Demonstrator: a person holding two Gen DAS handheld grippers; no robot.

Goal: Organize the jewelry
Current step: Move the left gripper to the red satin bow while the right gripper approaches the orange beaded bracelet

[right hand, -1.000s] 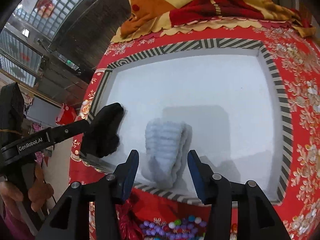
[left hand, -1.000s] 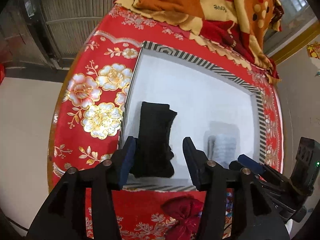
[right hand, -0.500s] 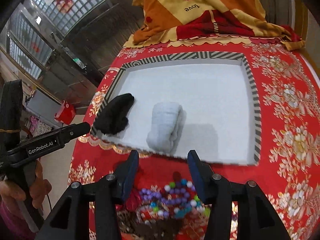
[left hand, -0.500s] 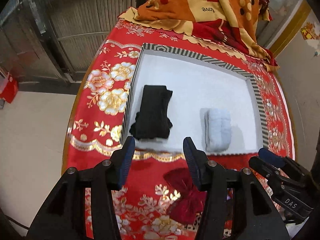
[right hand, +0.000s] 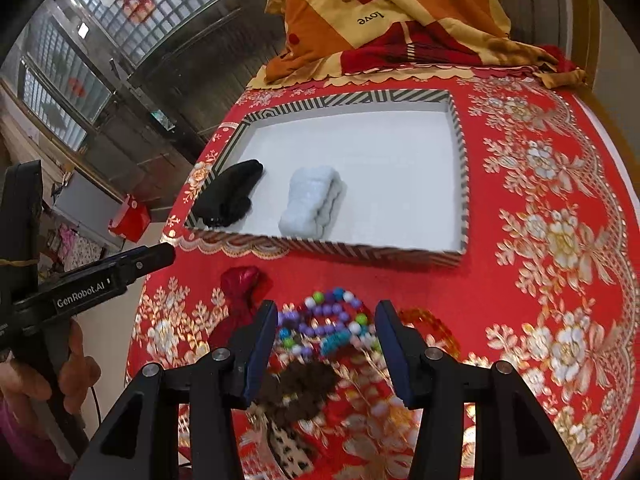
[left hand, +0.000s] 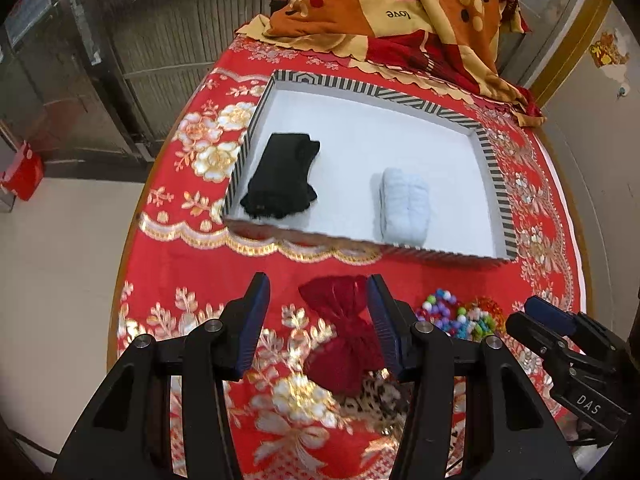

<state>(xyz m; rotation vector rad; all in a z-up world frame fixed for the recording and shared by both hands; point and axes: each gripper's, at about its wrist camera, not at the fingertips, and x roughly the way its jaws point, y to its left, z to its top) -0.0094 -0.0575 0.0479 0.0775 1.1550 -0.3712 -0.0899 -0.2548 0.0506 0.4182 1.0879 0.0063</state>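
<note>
A striped-rim tray (left hand: 496,176) (right hand: 460,160) with a white floor holds a folded black cloth (left hand: 282,176) (right hand: 230,196) at its left and a folded pale blue cloth (left hand: 404,206) (right hand: 312,202) beside it. A dark red bow (left hand: 344,334) (right hand: 240,300) lies on the red tablecloth in front of the tray. A pile of coloured beads (left hand: 456,314) (right hand: 328,326) lies to its right. My left gripper (left hand: 318,322) is open above the bow. My right gripper (right hand: 326,354) is open above the beads. Both are empty.
An orange patterned blanket (left hand: 400,12) (right hand: 400,20) is heaped at the far side of the round table. A leopard-print piece (left hand: 380,394) (right hand: 290,448) and a brown fuzzy piece (right hand: 304,388) lie near the bow. An amber bracelet (right hand: 432,326) lies right of the beads.
Both grippers have pulled back from the tray toward the near edge. They now hang over the bow and the beads. The cloths stay in the tray.
</note>
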